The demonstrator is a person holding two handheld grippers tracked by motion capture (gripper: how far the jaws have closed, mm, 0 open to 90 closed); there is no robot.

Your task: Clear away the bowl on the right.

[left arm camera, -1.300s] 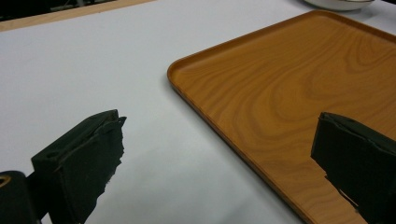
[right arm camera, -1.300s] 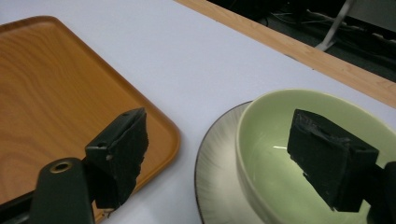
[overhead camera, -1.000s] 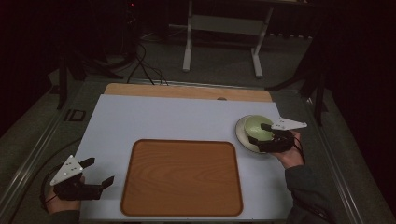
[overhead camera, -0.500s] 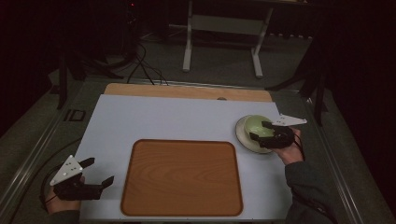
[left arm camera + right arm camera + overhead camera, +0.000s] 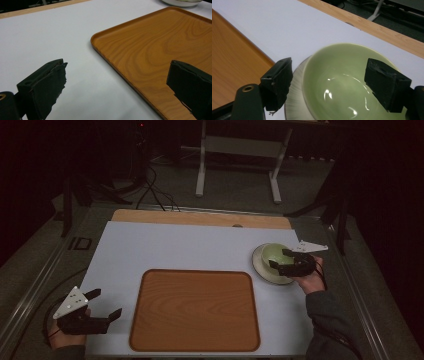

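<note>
Right gripper (image 5: pixel 280 259) hangs open over the green bowl (image 5: pixel 342 82) on its plate (image 5: pixel 260 268), near the tabletop's right edge.

Two handheld grippers — a left gripper (image 5: pixel 102 304) and a right gripper (image 5: pixel 279 258). One green bowl (image 5: pixel 275 254), sitting on one white plate (image 5: pixel 263 270). One wooden tray (image 5: pixel 195 310). One white table (image 5: pixel 165 247) — and one metal stand (image 5: pixel 239 150) on the floor behind it.
</note>
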